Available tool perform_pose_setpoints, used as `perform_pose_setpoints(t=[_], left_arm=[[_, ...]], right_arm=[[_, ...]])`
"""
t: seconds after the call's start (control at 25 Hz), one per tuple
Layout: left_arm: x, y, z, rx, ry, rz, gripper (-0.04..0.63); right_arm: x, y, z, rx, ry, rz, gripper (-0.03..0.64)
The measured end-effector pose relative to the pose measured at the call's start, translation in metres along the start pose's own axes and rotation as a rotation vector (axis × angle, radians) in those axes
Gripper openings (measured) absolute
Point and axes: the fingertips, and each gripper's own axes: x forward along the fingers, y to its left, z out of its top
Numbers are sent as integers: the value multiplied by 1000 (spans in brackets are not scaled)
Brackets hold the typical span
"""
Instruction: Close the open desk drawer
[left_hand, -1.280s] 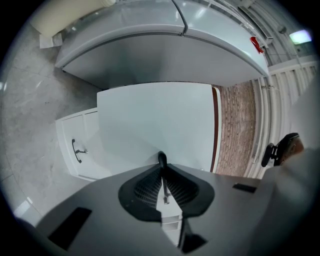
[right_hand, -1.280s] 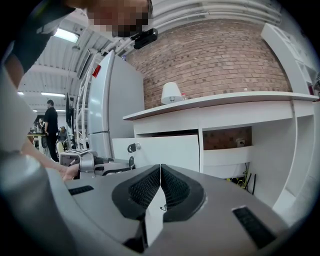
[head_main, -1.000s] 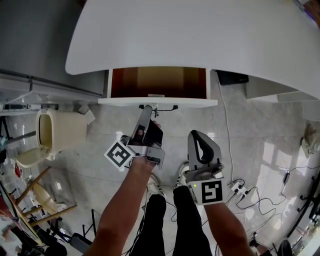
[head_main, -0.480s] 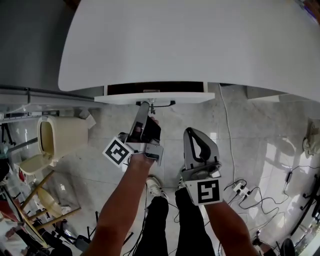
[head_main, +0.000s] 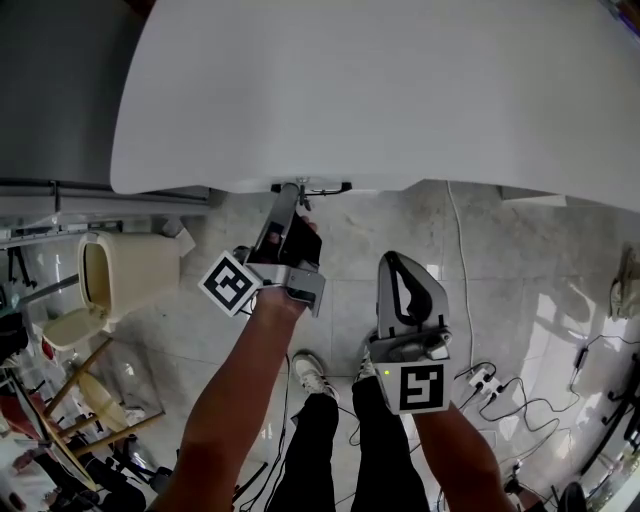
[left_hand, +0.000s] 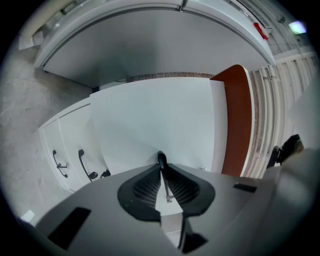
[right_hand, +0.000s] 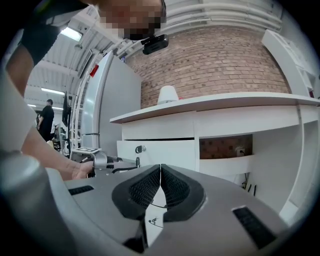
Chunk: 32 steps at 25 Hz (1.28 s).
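The desk drawer (right_hand: 160, 152) sits pushed in under the tabletop (head_main: 380, 90), its front looking flush, so I judge the closing all but done. My left claw (head_main: 291, 192) pinches the drawer handle (left_hand: 161, 158), its jaws having just been easing open around it; letting go remains. My right claw (right_hand: 160, 169) is clenched on nothing.

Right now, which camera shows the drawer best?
The right gripper view: it shows the full width of the drawer, under the desk top. In the head view the desk top hides it; only its handle peeks out. The left gripper view sits too close, showing only part.
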Motion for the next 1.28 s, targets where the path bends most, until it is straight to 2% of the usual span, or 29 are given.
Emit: perform_pose_setpoints(t=[0.36,0.6,0.84,1.04,1.2,1.28], left_arm=[[26,-1,8,-35,-50,26,44],[26,-9,10,-40,-93,40,44],[24,-7,12,-42,-114,55,45],[24,-6,13,-26,-115,79,55],[22,-1,11,-42,-109,97,57],[21,0,9,-14,-89,103,47]], right_arm=[[-2,-13,9,-2,-18,-18,28],[-16,-2,18,-46,-31,10,28],[-15,2,19,-33,-35,6,28],[-19,8,17,-26,-29,11,28],[-18,10,15,-33,-21,8,29],[-12,8,13,-30,-18,11,29]])
